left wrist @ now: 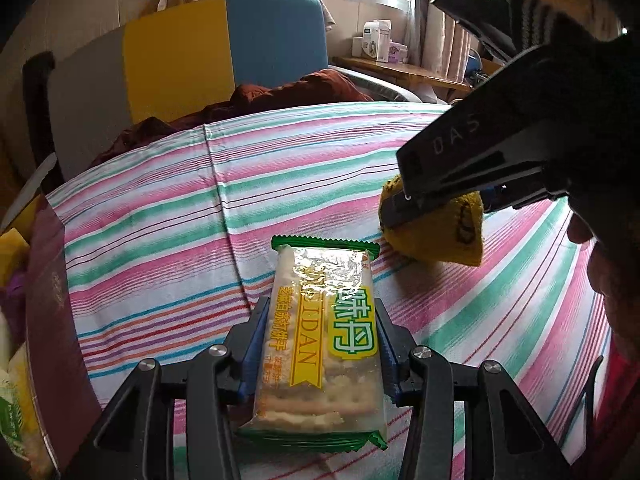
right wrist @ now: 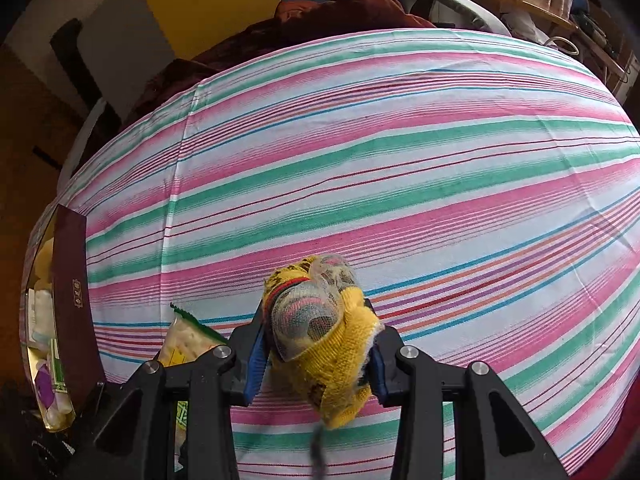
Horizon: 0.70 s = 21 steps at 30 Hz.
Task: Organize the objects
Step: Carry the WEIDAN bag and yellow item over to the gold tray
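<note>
My left gripper [left wrist: 320, 344] is shut on a clear cracker packet [left wrist: 320, 332] with green ends and yellow print, held above the striped tablecloth [left wrist: 160, 216]. My right gripper [right wrist: 316, 354] is shut on a yellow knitted bundle [right wrist: 324, 344] with a mesh-covered end. In the left wrist view the right gripper [left wrist: 404, 216] shows at the right, clamping that yellow bundle [left wrist: 444, 236] just beyond the packet. The packet's corner [right wrist: 188, 336] shows at the lower left of the right wrist view.
A dark maroon box [right wrist: 72, 300] holding several small packets stands at the table's left edge; it also shows in the left wrist view [left wrist: 48, 320]. A brown cloth [left wrist: 280, 96] lies behind the table. A shelf with boxes [left wrist: 380, 44] stands far right.
</note>
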Motion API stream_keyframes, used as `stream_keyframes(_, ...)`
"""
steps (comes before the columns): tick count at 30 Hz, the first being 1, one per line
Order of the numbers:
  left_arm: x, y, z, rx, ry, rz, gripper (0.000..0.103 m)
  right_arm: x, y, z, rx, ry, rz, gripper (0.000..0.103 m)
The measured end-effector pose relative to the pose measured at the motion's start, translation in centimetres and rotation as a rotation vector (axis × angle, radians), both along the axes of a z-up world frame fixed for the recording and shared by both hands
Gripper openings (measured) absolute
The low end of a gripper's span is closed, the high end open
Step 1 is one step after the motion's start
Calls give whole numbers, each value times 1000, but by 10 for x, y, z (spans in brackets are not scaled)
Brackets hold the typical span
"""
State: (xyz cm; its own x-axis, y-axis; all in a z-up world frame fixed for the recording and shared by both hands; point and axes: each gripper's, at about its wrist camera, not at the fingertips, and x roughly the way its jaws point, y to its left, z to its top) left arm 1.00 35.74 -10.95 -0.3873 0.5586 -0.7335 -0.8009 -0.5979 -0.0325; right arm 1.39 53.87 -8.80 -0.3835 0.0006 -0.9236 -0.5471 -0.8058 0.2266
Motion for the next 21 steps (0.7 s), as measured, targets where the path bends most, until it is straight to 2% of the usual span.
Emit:
stream_keyframes(9,15,-26,5,7,-15,4,47,-7,-16,4,16,21,76,41)
stream_keyframes(12,21,-35,9,15,-36,-2,47,2,-18,8,25,18,95,41)
stream_keyframes(21,34,-83,51,87,2,-13,47,-5,-29,3,76,-16,133,41)
